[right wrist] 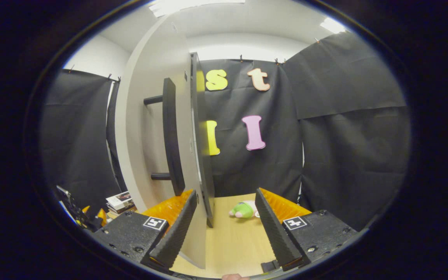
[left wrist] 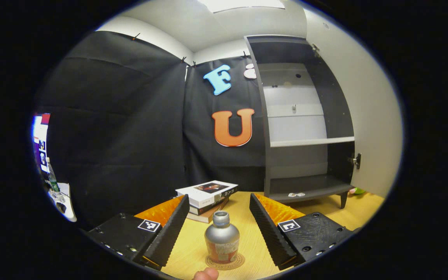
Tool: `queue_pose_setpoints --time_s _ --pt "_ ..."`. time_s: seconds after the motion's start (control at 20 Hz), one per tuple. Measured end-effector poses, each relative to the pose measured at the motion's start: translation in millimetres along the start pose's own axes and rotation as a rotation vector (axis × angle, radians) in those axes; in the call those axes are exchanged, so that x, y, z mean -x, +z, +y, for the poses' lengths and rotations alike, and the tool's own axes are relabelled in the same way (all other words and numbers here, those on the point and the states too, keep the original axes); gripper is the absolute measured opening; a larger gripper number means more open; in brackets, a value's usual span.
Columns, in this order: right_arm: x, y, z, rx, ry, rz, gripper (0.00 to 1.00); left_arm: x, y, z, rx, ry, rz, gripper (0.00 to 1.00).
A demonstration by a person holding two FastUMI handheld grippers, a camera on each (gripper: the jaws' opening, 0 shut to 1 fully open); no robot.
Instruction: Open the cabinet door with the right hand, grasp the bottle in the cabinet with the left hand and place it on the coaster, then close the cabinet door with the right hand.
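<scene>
bottle (left wrist: 221,238) parked upright on coaster (left wrist: 224,263), job half done | left claw (left wrist: 219,229) spread, straddling it, not touching | right claw (right wrist: 222,229) spread around open cabinet door (right wrist: 198,155) edge, prob lining up the close

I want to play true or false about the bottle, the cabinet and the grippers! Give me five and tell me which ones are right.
1. The bottle stands upright on the coaster. True.
2. The left gripper squeezes the bottle. False: its fingers are spread wide, with a gap on each side of the bottle.
3. The cabinet door is closed. False: it stands open, and the cabinet shows its shelves.
4. A stack of books lies on the table behind the bottle. True.
5. The right gripper grips the door handle. False: it is open, with the door's lower edge between its fingers.
</scene>
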State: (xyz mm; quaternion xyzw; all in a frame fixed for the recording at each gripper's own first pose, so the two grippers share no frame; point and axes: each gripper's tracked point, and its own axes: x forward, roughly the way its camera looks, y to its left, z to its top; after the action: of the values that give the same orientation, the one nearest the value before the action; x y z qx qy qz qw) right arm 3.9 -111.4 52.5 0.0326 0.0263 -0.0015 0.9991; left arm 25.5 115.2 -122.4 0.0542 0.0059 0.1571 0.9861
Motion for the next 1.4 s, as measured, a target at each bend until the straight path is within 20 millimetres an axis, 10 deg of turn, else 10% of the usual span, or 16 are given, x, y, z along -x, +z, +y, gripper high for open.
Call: queue_pose_setpoints --time_s 0.8,1.15,1.4 --pt "-20 32 -7 -0.011 0.015 -0.093 0.94 27 151 -51 -0.068 -0.158 -0.003 0.94" --pt "-22 29 18 -0.069 0.075 -0.084 0.85 38 134 -63 -0.085 -0.201 0.015 0.96" --pt "-22 22 72 -0.123 0.169 -0.092 0.90 39 121 -55 -0.055 -0.216 0.035 0.96"
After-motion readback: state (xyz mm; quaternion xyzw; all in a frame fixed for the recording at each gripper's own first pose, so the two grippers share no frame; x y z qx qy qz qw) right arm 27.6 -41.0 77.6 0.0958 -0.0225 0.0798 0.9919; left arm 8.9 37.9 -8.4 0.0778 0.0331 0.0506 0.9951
